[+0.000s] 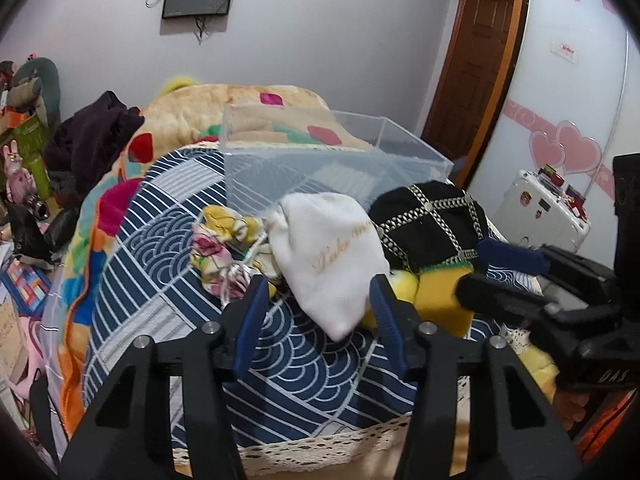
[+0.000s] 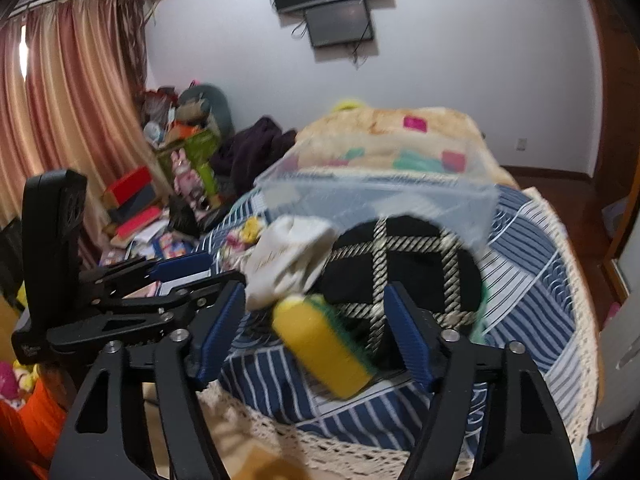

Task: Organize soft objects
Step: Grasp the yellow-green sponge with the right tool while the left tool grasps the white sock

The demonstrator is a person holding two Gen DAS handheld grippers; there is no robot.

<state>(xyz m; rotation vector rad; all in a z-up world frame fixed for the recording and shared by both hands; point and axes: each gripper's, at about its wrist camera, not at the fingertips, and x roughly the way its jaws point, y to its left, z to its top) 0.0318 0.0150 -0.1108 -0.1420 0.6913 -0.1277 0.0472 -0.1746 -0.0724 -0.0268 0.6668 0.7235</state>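
Soft things lie on a blue patterned cloth (image 1: 168, 248) on the bed. A white drawstring pouch (image 1: 328, 256) lies in the middle, a floral cloth bundle (image 1: 220, 252) to its left, a black cap with gold trim (image 1: 428, 224) to its right, and a yellow sponge with a green edge (image 1: 440, 296) in front of the cap. A clear plastic box (image 1: 320, 164) stands behind them. My left gripper (image 1: 316, 308) is open, its fingers either side of the pouch's near end. My right gripper (image 2: 312, 316) is open around the sponge (image 2: 320, 348), below the cap (image 2: 400, 264).
A patchwork blanket (image 1: 240, 108) and dark clothing (image 1: 96, 136) lie behind the box. Boxes and toys (image 2: 180, 168) crowd the floor at the left. A white case (image 1: 540, 212) stands at the right. The cloth's lace edge (image 2: 340, 436) hangs near me.
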